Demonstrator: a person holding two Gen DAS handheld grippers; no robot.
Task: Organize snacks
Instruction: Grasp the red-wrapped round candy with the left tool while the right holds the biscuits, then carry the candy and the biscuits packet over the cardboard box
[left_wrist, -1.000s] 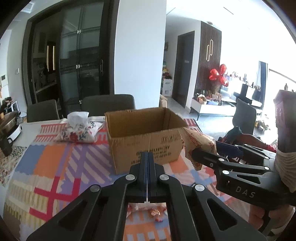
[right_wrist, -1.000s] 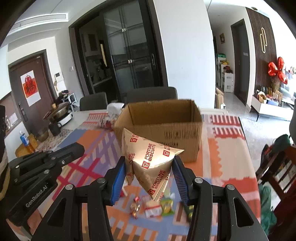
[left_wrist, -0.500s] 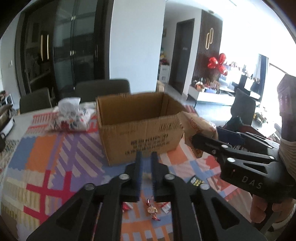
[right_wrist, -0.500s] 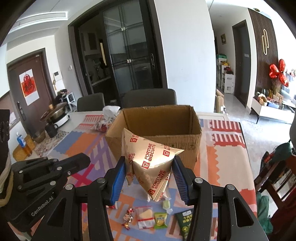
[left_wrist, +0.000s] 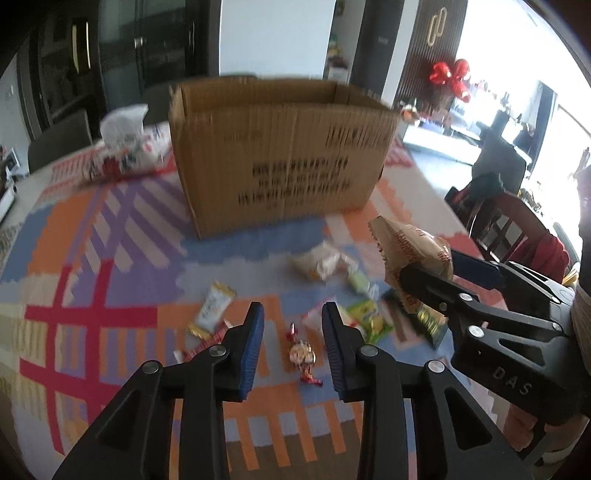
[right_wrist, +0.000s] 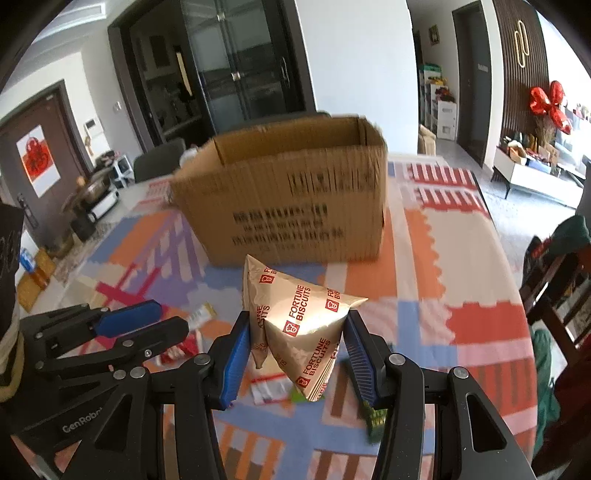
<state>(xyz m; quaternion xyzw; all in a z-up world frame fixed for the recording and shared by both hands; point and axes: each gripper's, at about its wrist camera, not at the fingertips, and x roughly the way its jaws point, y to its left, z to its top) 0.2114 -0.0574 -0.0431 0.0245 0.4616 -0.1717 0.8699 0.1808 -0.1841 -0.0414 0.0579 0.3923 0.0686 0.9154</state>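
An open cardboard box (left_wrist: 280, 155) stands on the patterned tablecloth; it also shows in the right wrist view (right_wrist: 291, 195). My right gripper (right_wrist: 295, 350) is shut on a gold Fortune Biscuits bag (right_wrist: 299, 321), held above the table in front of the box; the bag also shows in the left wrist view (left_wrist: 410, 258). My left gripper (left_wrist: 291, 339) is open and empty, just above a small red-and-gold wrapped candy (left_wrist: 303, 356). Several small snack packets (left_wrist: 354, 295) lie scattered on the cloth between the grippers and the box.
A floral tissue pack (left_wrist: 125, 147) lies left of the box. Dark chairs (left_wrist: 62, 136) stand behind the table. A wooden chair with clothes (right_wrist: 557, 273) stands at the right edge. A pot (right_wrist: 92, 188) sits far left.
My left gripper has opened from shut and tipped down over the scattered snacks. Both grippers have moved closer to the box; the right one still holds the biscuit bag.
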